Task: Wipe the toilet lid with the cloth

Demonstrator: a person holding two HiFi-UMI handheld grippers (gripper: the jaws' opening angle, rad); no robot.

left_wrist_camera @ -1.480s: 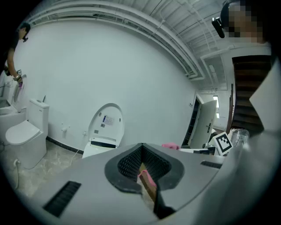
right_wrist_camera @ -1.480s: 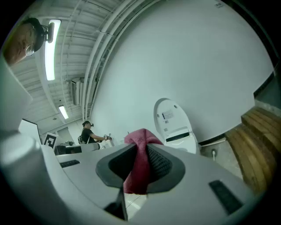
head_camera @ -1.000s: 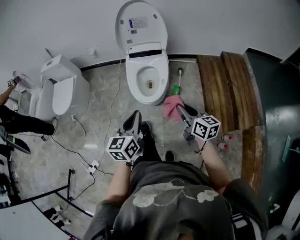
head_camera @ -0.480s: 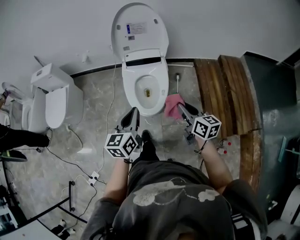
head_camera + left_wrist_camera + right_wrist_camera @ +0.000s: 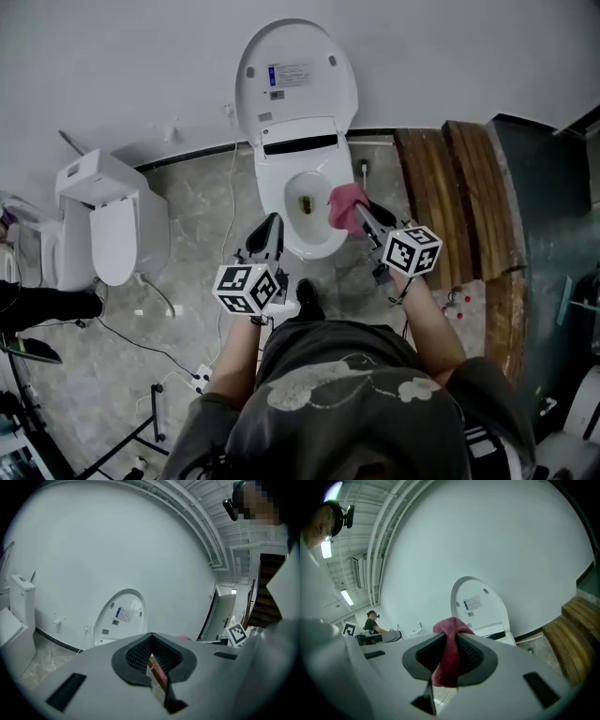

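Observation:
The white toilet stands against the far wall with its lid (image 5: 295, 80) raised upright and its bowl (image 5: 302, 202) uncovered. My right gripper (image 5: 357, 212) is shut on a pink cloth (image 5: 344, 206), which hangs over the right rim of the bowl. In the right gripper view the cloth (image 5: 450, 651) is pinched between the jaws, with the lid (image 5: 480, 606) ahead. My left gripper (image 5: 270, 225) is shut with nothing in it, near the front left of the bowl. The left gripper view faces the lid (image 5: 123, 616).
A second toilet (image 5: 111, 225) stands to the left. A toilet brush (image 5: 363, 170) leans by the wall right of the bowl, and wooden steps (image 5: 469, 187) lie further right. Cables (image 5: 225, 202) run over the marble floor. Someone's arm (image 5: 42, 305) shows at the left edge.
Both grippers have moved forward towards the toilet as the person stepped nearer. The cloth has gone from over the floor to over the bowl's right rim.

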